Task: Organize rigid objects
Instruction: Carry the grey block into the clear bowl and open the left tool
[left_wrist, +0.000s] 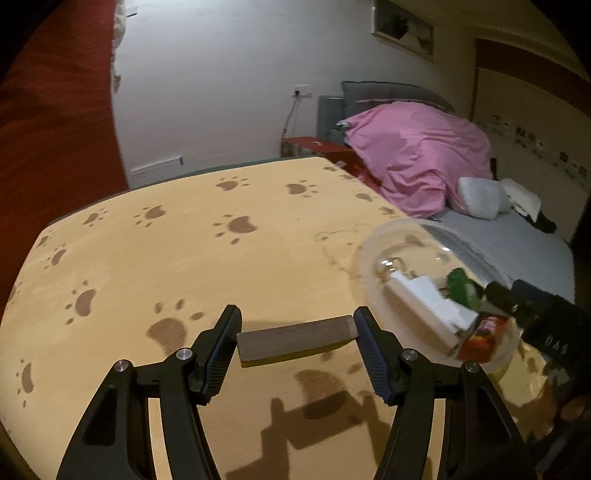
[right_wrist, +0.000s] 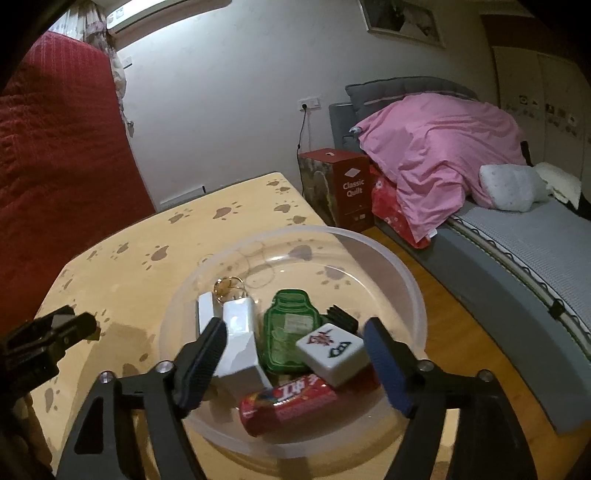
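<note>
Black ribbed pads of the left claw (left_wrist: 297, 345) pinch a flat, dark rectangular block (left_wrist: 295, 338) above the paw-printed surface (left_wrist: 147, 266). Right claw (right_wrist: 295, 356) hangs spread over the glossy mahjong tile (right_wrist: 332, 350) inside the clear plastic bowl (right_wrist: 369, 243).

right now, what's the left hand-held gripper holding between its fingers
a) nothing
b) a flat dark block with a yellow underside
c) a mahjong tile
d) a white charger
b: in the left wrist view the left hand-held gripper has the flat dark block with a yellow underside spanning the gap between its fingers above the table; the mahjong tile and white charger lie in the clear bowl.
</note>
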